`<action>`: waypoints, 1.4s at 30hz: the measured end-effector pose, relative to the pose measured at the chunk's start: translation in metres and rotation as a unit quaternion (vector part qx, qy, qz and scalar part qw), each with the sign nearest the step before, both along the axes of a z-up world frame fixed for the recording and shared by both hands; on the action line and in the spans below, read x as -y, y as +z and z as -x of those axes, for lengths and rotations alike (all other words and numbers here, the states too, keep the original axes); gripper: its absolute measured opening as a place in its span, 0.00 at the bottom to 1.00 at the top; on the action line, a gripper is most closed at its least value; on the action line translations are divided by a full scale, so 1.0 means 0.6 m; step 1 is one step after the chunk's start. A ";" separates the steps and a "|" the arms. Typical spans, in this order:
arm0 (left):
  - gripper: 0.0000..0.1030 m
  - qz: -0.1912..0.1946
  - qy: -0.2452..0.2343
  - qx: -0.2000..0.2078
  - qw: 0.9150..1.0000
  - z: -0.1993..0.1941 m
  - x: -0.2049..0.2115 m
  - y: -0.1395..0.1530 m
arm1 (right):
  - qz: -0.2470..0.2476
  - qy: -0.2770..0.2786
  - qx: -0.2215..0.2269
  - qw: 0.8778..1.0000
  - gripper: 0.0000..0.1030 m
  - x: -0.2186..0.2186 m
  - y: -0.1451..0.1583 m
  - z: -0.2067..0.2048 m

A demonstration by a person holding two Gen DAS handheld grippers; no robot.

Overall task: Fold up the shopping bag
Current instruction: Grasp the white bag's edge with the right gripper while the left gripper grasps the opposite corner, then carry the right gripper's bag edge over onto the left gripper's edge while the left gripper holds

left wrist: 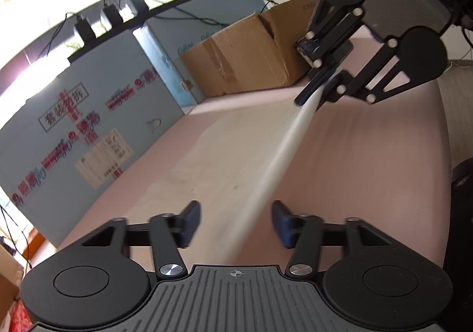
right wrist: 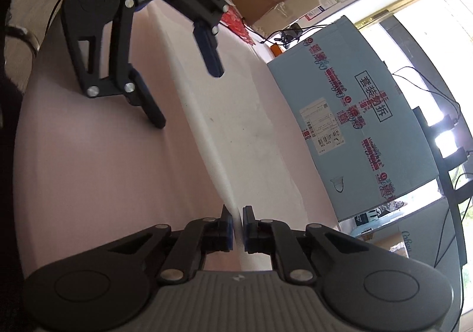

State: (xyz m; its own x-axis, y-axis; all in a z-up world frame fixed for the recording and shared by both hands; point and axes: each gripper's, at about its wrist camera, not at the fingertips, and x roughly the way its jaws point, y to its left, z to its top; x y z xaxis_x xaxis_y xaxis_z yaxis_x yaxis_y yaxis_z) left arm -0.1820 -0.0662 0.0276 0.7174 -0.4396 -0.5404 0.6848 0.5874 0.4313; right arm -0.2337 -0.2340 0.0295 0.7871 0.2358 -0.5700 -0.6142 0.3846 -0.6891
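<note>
**Fold in progress: right end pinched, left end not yet**

Bag (left wrist: 207, 154) lies flat on the pink tabletop (left wrist: 369, 154), pale and thin, blending into the surface. Its near edge (left wrist: 283, 154) is lifted into a taut white ridge running between the two tools.

Right hand-held gripper (right wrist: 238, 227): jaws pressed nearly together, pinching that edge; the fabric shows as a thin white strip in the slit between the pads. In the left wrist view the same gripper (left wrist: 320, 92) holds the far end of the ridge, raised off the tabletop.

Left hand-held gripper (left wrist: 236, 224): jaws part spread, edge running through the gap, pads (left wrist: 192, 222) not touching it. The right wrist view agrees: the fingers (right wrist: 212, 48) straddle the ridge with clear space on each side. So, no grip on this end yet.

How I'd do this step:
- Close left fully on the edge before any lift or carry. Moving on one grip will probably skew the bag.
- Centre the ridge between the pads first; it sits slightly right of middle now.
- Match heights once both hold, keep the edge taut, not stretched.
- Carry the edge across to the far side together and lay it down so the edges line up.
- Thin fabric may slip, so check that both layers are in the pinch; I can't tell the layer count from here.

Blue box (left wrist: 88, 113) and cardboard box (left wrist: 251, 54) sit at the far side, near the landing zone.
</note>
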 end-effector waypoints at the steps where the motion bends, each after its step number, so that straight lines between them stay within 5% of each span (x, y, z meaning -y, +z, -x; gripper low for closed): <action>1: 0.31 0.002 0.003 -0.012 1.000 -0.003 -0.014 0.002 | -0.008 -0.006 -0.004 1.000 0.07 0.007 0.004 0.003; 5: 0.30 0.061 0.010 -0.103 0.993 -0.020 -0.089 0.022 | -0.059 -0.038 -0.044 0.997 0.07 0.042 0.019 0.004; 11: 0.30 0.176 0.049 -0.206 0.961 -0.059 -0.157 0.020 | -0.161 -0.064 -0.132 0.976 0.11 0.089 0.029 -0.033; 16: 0.30 0.262 0.073 -0.261 0.926 -0.090 -0.192 0.013 | -0.266 -0.092 -0.198 0.939 0.19 0.146 0.036 -0.073; 21: 0.30 0.302 0.077 -0.281 0.908 -0.100 -0.208 0.005 | -0.384 -0.141 -0.239 0.881 0.22 0.195 0.041 -0.113; 24: 0.29 0.308 0.078 -0.281 0.905 -0.100 -0.209 0.002 | -0.413 -0.173 -0.245 0.860 0.29 0.203 0.043 -0.139; 29: 0.19 0.314 0.088 -0.280 0.903 -0.103 -0.218 -0.002 | -0.383 -0.202 -0.215 0.876 0.39 0.197 0.049 -0.143; 33: 0.15 0.306 0.098 -0.271 0.907 -0.106 -0.229 0.003 | -0.416 -0.197 -0.260 0.849 0.18 0.206 0.048 -0.139; 35: 0.15 0.305 0.090 -0.261 0.911 -0.101 -0.228 0.008 | -0.401 -0.200 -0.251 0.858 0.16 0.189 0.047 -0.136; 39: 0.49 0.324 0.073 -0.232 0.914 -0.088 -0.225 0.023 | -0.378 -0.195 -0.241 0.872 0.16 0.164 0.048 -0.143; 41: 0.47 0.343 0.080 -0.226 0.908 -0.084 -0.227 0.027 | -0.383 -0.196 -0.246 0.868 0.16 0.169 0.048 -0.149; 42: 0.26 0.347 0.084 -0.227 0.906 -0.083 -0.227 0.027 | -0.388 -0.198 -0.250 0.865 0.16 0.174 0.049 -0.150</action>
State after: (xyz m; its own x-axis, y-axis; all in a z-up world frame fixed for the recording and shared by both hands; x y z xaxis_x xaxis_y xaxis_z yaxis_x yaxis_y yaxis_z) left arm -0.1323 0.0698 0.0439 0.5793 -0.6915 -0.4315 0.5740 0.7219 -0.3864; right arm -0.1438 -0.3385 0.0587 0.5950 0.4684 -0.6531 -0.4747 0.8606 0.1847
